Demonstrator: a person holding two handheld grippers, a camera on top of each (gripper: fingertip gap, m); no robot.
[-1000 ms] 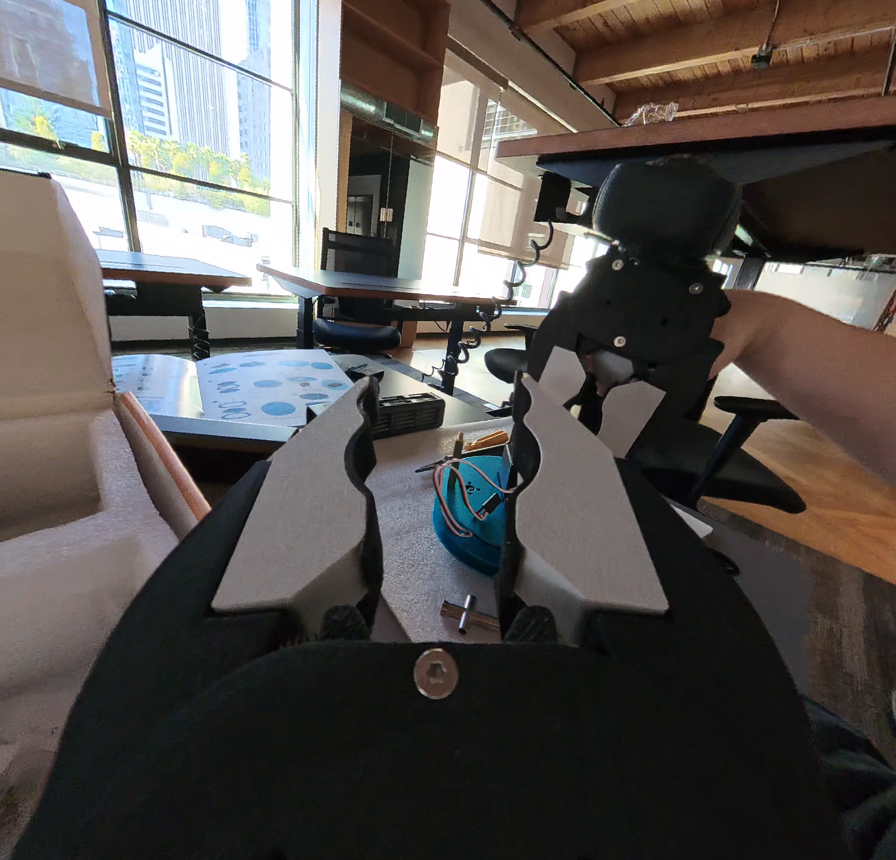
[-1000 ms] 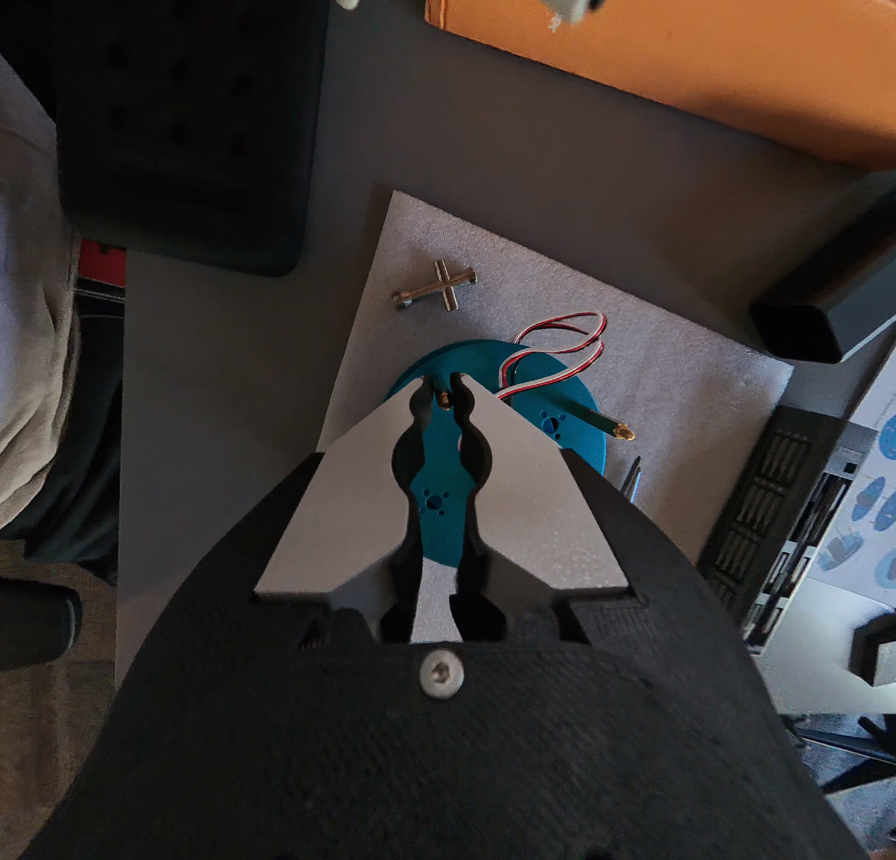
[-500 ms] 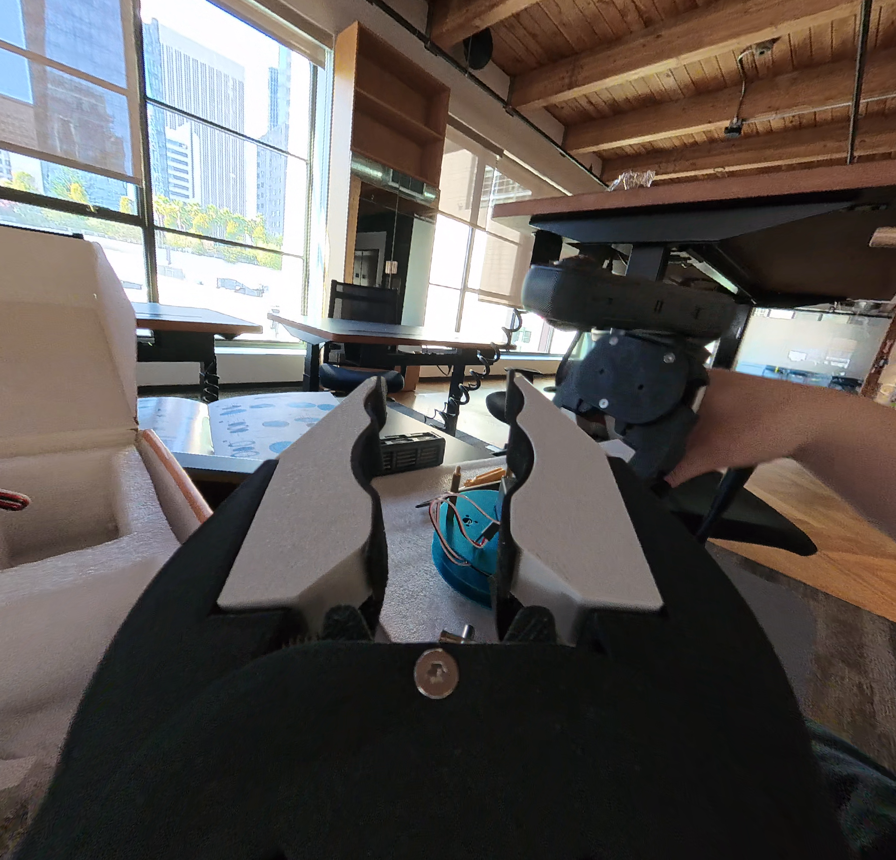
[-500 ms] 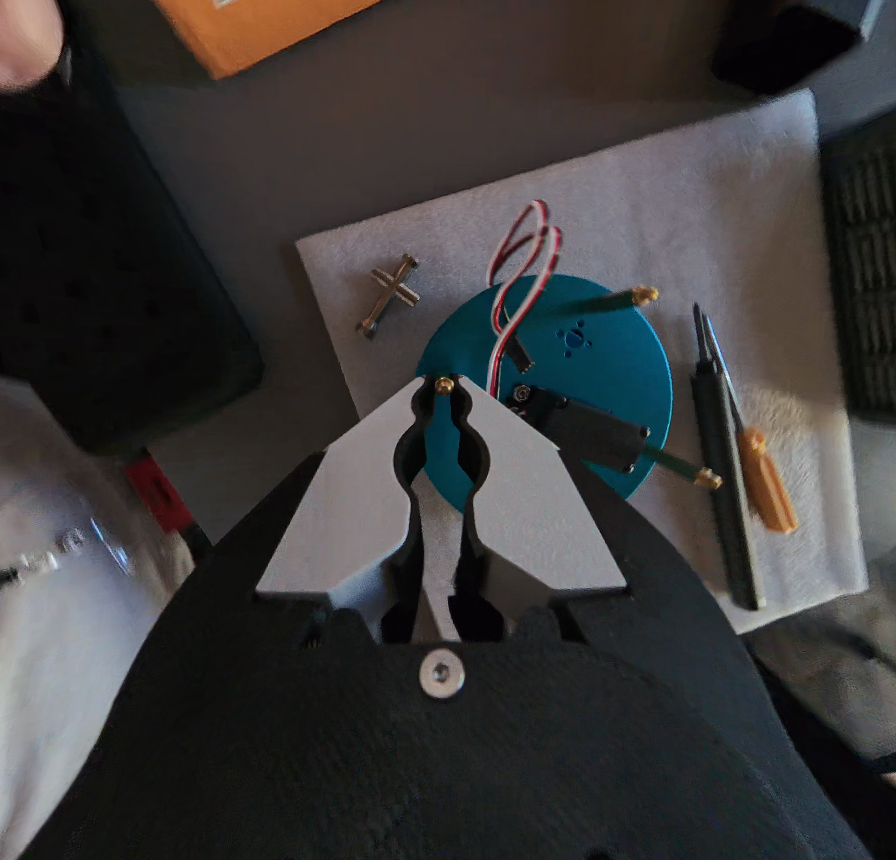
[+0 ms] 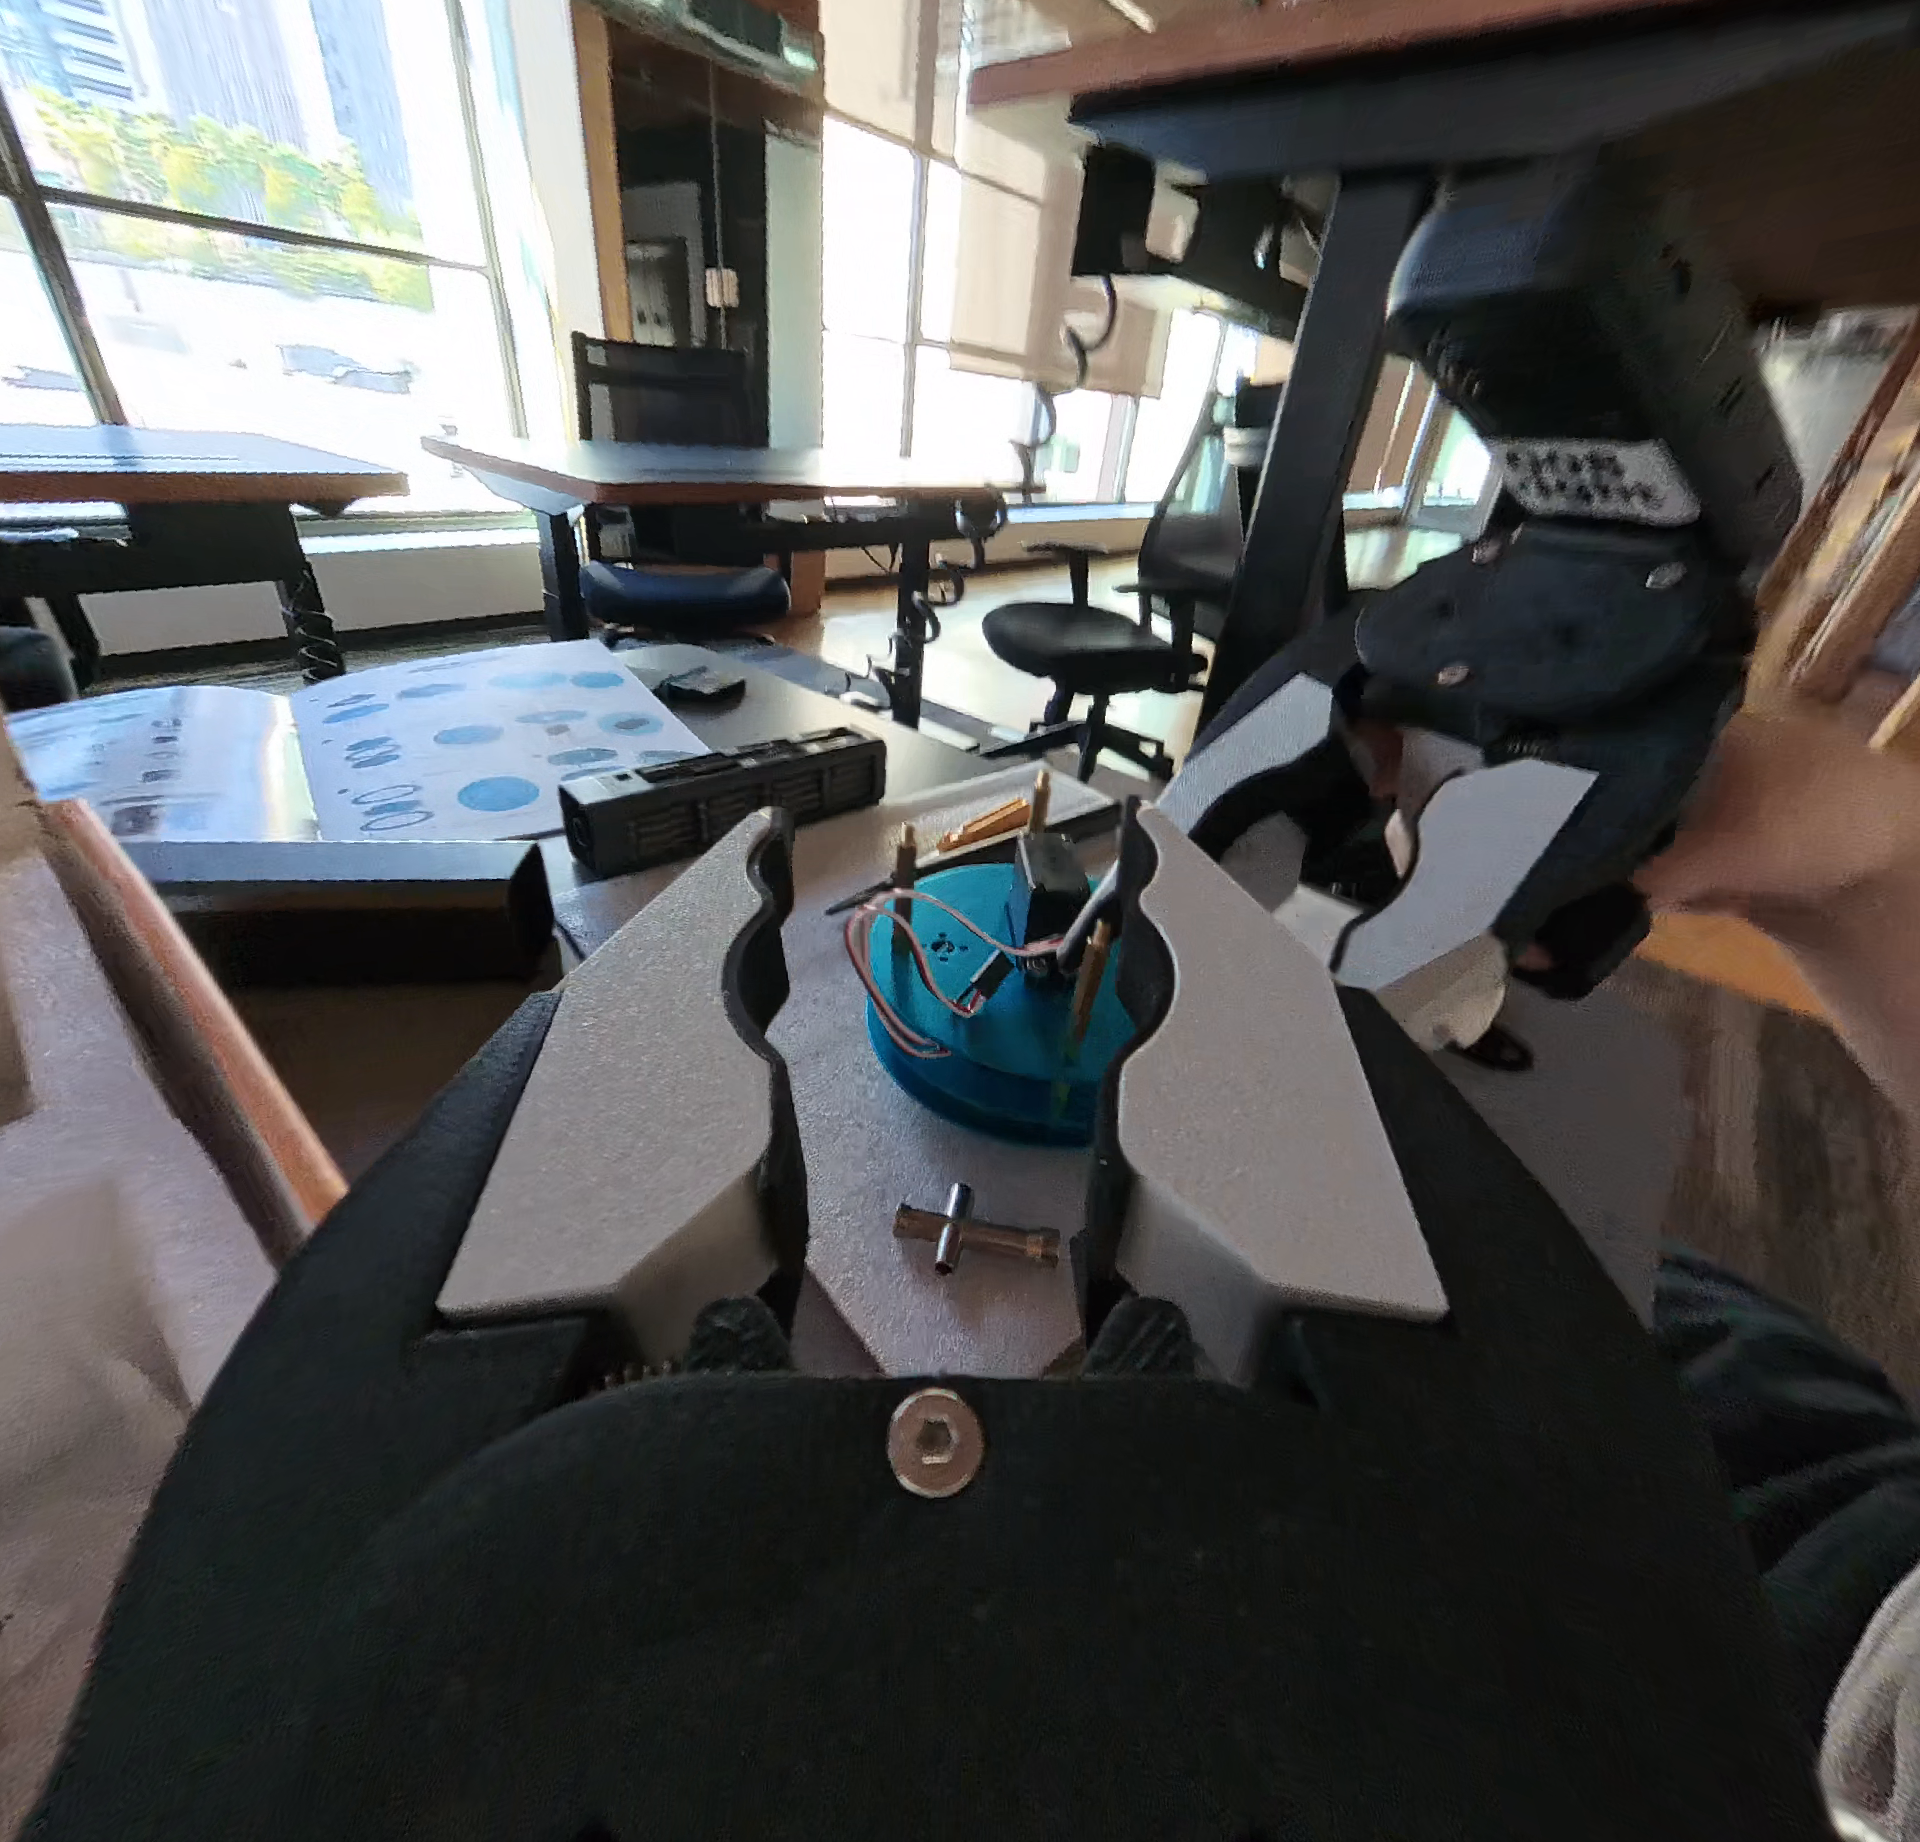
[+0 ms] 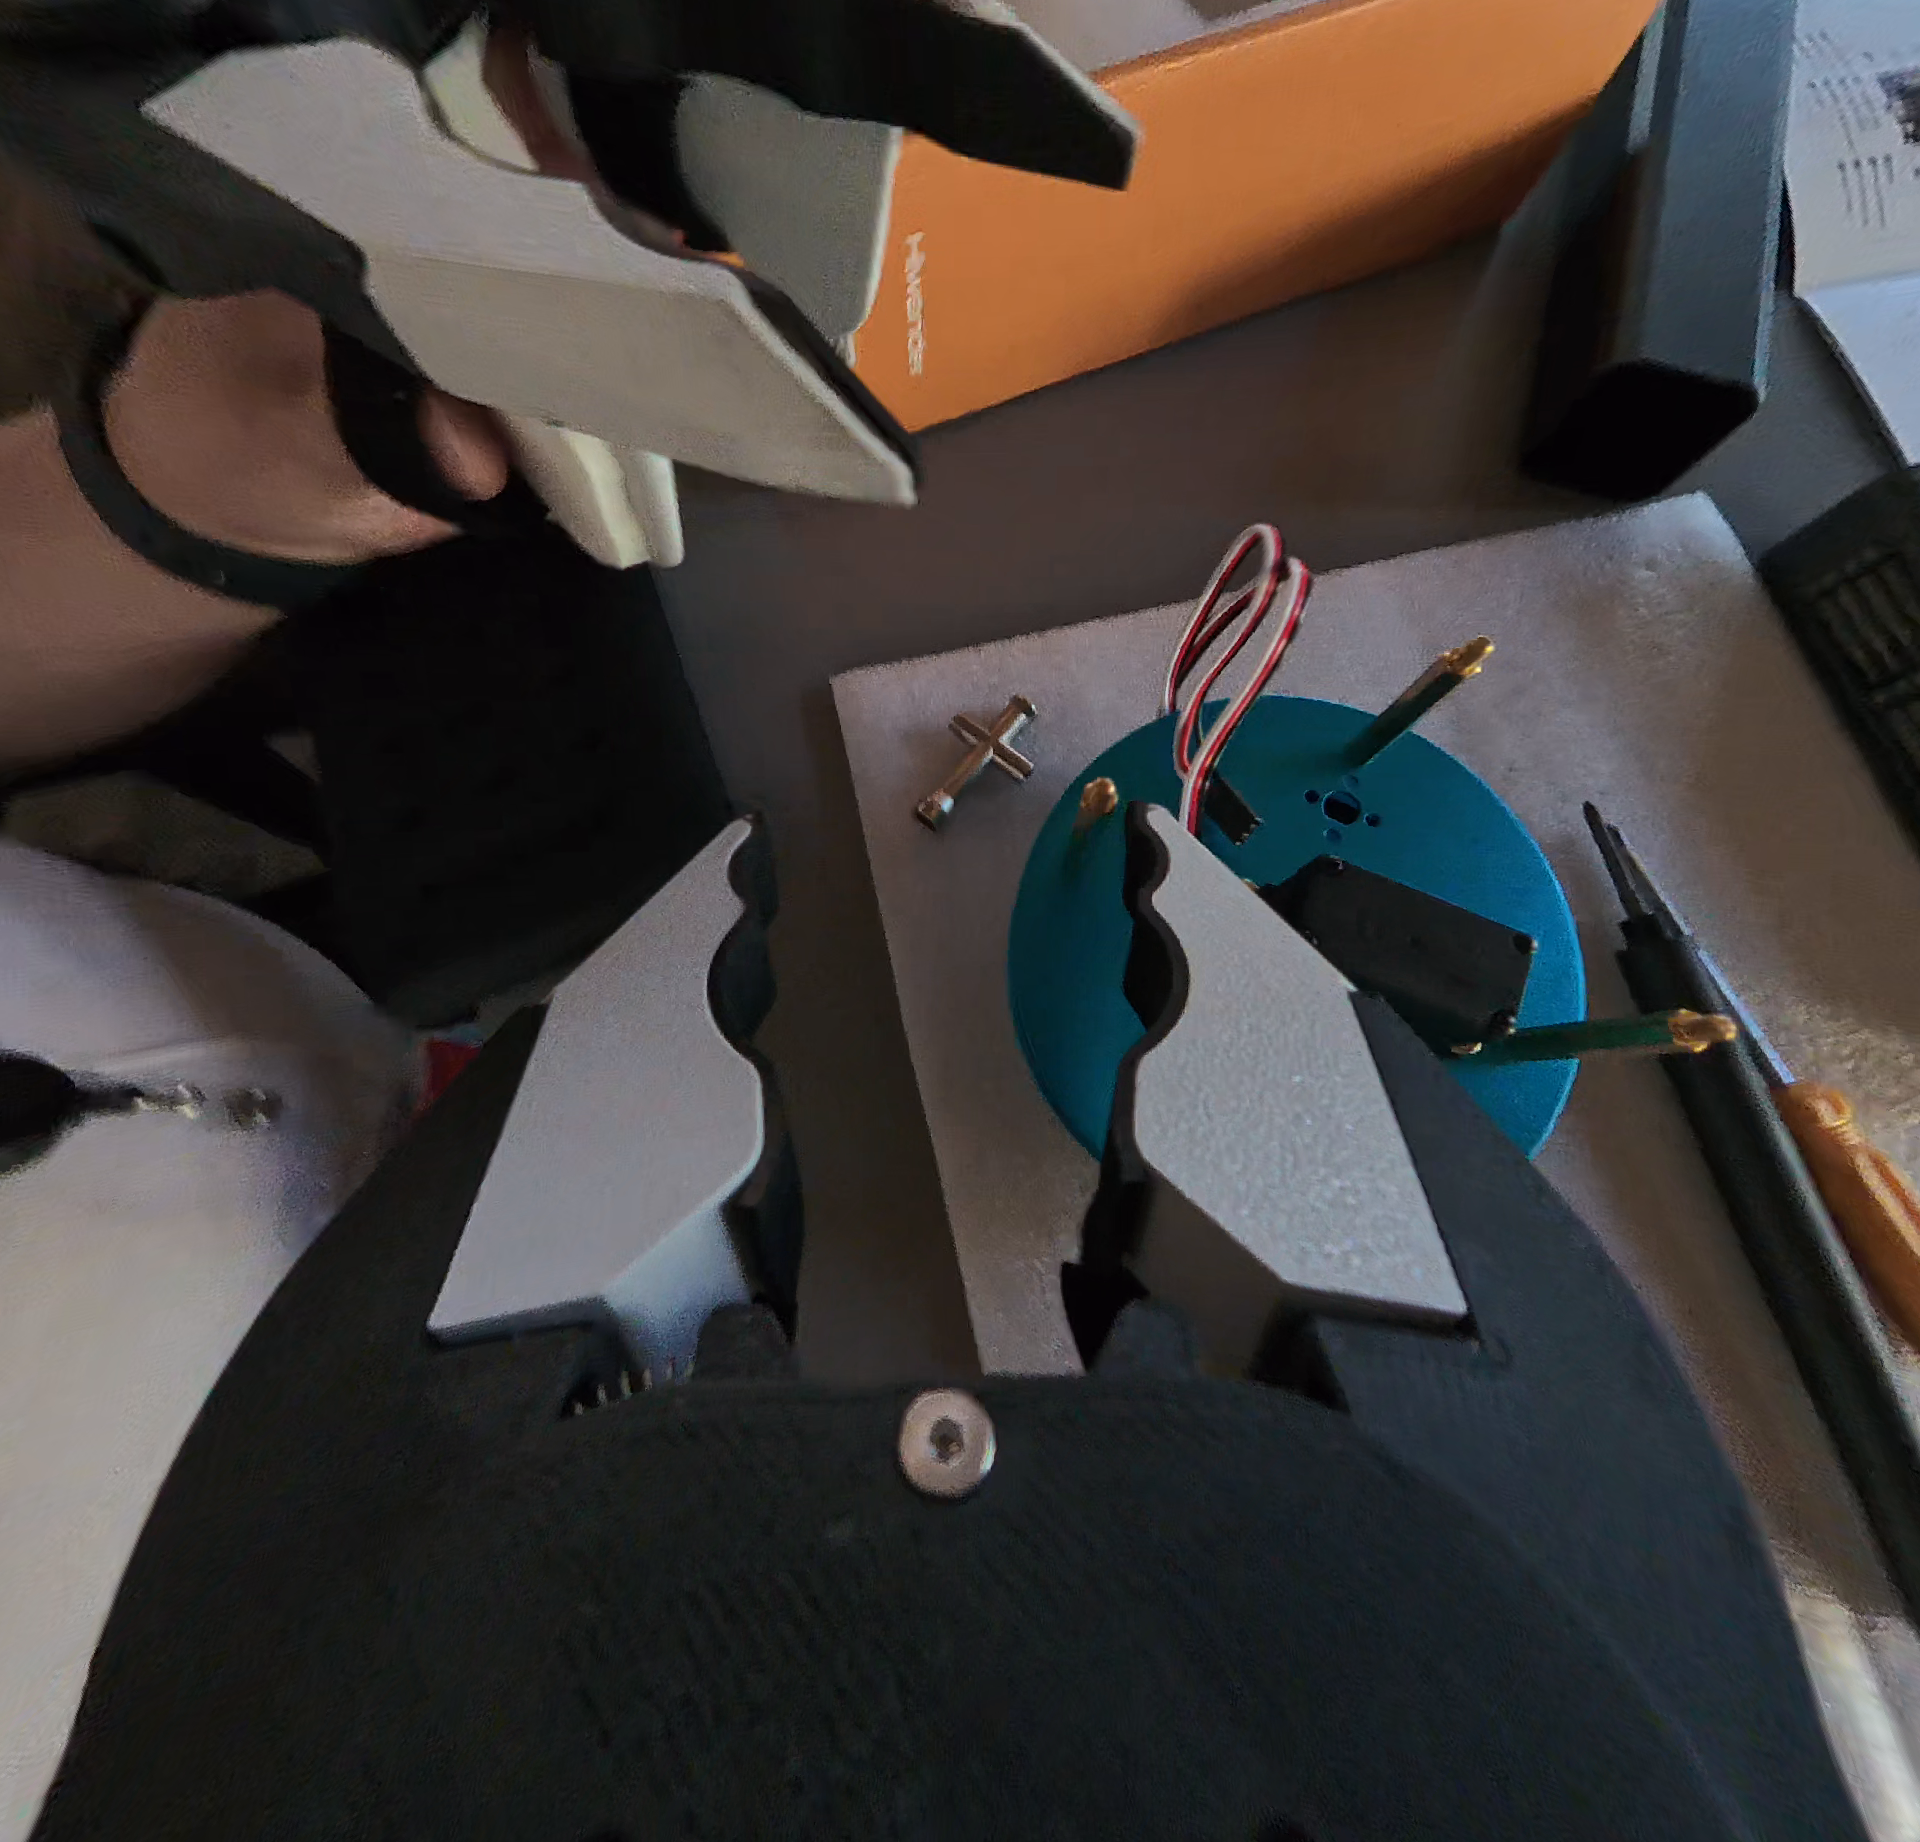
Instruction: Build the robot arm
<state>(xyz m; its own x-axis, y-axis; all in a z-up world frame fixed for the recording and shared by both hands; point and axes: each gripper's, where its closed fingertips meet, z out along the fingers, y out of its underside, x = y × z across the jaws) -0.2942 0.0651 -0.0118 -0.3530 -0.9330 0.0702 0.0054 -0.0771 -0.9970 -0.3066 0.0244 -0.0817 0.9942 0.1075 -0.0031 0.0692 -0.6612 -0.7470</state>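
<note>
A blue disc [image 6: 1403,826] lies on a grey foam pad [image 6: 1558,649]. It carries a black servo [image 6: 1403,945], red-white wires [image 6: 1236,629] and upright brass-tipped standoffs [image 6: 1423,691]. My right gripper [image 6: 940,836] is open and empty above the pad's left edge, its right finger over the disc's rim beside one standoff [image 6: 1091,800]. A metal cross wrench [image 6: 982,758] lies just ahead. My left gripper [image 5: 954,836] is open and empty, with the disc [image 5: 987,1023] and cross wrench [image 5: 971,1242] showing between its fingers. The right gripper [image 5: 1382,857] hangs open at the disc's right.
An orange box [image 6: 1247,192] and a black case [image 6: 1652,265] lie behind the pad. A black [image 6: 1714,1044] and an orange screwdriver [image 6: 1860,1169] lie at the pad's right, by a black bit holder [image 5: 717,795]. Printed sheets [image 5: 488,743] lie farther back. The left gripper [image 6: 873,379] shows at upper left. Left tips to right tips: about 9 centimeters. The left tips stand about 20 centimeters off the black case [image 6: 1652,265]. Look for it in the left wrist view [image 5: 401,885] too.
My right gripper has opened; earlier it was nearly shut around a brass standoff tip at the disc's rim. It has shifted left. My left gripper has tilted down and closer to the disc.
</note>
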